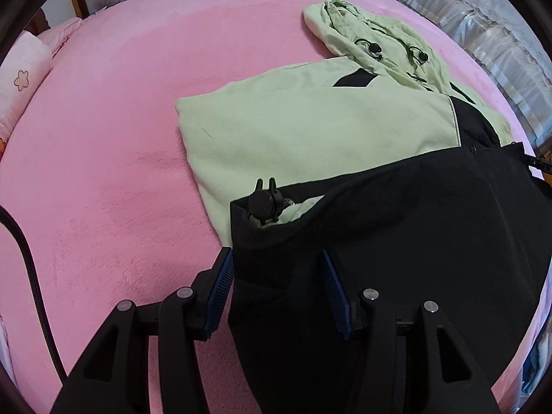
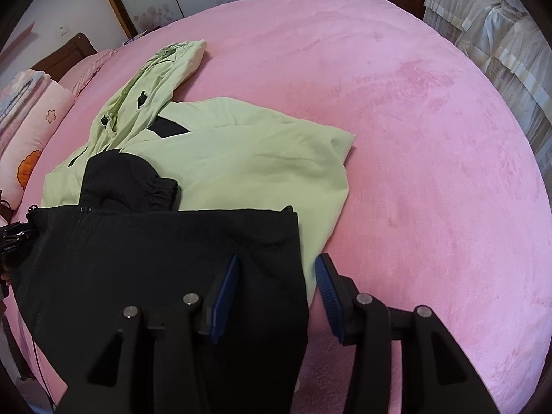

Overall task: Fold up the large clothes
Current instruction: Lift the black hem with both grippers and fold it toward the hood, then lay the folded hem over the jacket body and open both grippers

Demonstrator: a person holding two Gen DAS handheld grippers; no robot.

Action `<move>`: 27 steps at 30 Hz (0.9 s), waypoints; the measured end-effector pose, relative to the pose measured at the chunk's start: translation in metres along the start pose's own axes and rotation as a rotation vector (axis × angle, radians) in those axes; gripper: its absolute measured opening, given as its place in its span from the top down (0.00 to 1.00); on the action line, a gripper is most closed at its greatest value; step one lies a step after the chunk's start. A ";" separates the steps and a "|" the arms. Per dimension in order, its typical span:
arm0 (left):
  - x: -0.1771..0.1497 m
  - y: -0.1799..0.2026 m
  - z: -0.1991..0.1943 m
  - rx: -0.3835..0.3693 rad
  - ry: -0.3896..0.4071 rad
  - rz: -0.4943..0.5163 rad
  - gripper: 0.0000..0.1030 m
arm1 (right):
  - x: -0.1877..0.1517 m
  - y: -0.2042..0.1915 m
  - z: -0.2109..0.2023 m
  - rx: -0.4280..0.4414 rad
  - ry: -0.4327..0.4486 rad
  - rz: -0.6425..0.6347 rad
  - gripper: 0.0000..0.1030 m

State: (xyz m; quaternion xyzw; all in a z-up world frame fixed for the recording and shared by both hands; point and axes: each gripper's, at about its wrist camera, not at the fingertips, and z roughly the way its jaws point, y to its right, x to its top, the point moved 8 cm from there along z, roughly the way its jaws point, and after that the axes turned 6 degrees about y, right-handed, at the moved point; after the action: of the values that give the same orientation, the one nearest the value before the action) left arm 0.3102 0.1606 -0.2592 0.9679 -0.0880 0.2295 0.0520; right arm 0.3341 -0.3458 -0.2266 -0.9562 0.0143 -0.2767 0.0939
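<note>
On the pink bed (image 1: 103, 172), a green-and-black jacket (image 1: 310, 131) lies partly folded.
Left gripper (image 1: 276, 276) and right gripper (image 2: 276, 279) fingers stand spread over its black hem, pads not pressing.

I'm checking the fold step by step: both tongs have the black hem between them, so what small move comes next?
Probably lower the black hem onto the green body and let go: both left tongs and right tongs stand open around it.
</note>
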 end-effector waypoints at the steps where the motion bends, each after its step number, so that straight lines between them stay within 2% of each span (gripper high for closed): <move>1: 0.000 -0.001 0.001 -0.001 0.006 -0.005 0.51 | 0.001 0.001 0.003 0.000 -0.008 0.005 0.52; 3: -0.001 -0.002 0.002 0.000 0.015 -0.015 0.52 | 0.000 0.002 0.010 -0.006 -0.020 0.005 0.52; 5: -0.003 -0.004 0.001 0.008 0.027 -0.026 0.58 | -0.002 0.002 0.015 -0.016 -0.026 0.009 0.50; 7: -0.005 -0.007 -0.002 0.031 0.048 -0.031 0.72 | -0.003 0.002 0.017 -0.022 -0.006 0.019 0.50; 9: -0.005 -0.009 -0.006 0.039 0.070 -0.046 0.79 | -0.006 0.000 0.018 -0.029 0.009 0.025 0.52; 11: -0.006 -0.010 -0.013 0.050 0.099 -0.063 0.83 | -0.008 -0.008 0.014 -0.052 0.035 -0.013 0.70; 12: -0.007 -0.009 -0.017 0.063 0.116 -0.066 0.86 | -0.008 -0.011 0.012 -0.081 0.049 -0.038 0.72; 14: -0.006 -0.006 -0.023 0.100 0.135 -0.054 0.88 | -0.010 -0.019 0.005 -0.139 0.083 -0.087 0.81; 16: -0.007 -0.002 -0.030 0.148 0.151 -0.039 0.89 | -0.011 -0.024 -0.005 -0.167 0.127 -0.099 0.85; 22: 0.012 0.020 -0.061 0.298 0.194 0.065 0.90 | 0.004 -0.041 -0.053 -0.211 0.290 -0.111 0.88; 27: 0.038 0.025 -0.087 0.330 0.217 0.094 0.91 | 0.025 -0.053 -0.066 -0.236 0.315 -0.152 0.88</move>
State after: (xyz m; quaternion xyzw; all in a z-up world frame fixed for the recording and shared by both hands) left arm 0.3013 0.1426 -0.1633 0.9277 -0.0880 0.3461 -0.1087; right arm 0.3189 -0.3066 -0.1484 -0.9039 -0.0111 -0.4253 -0.0434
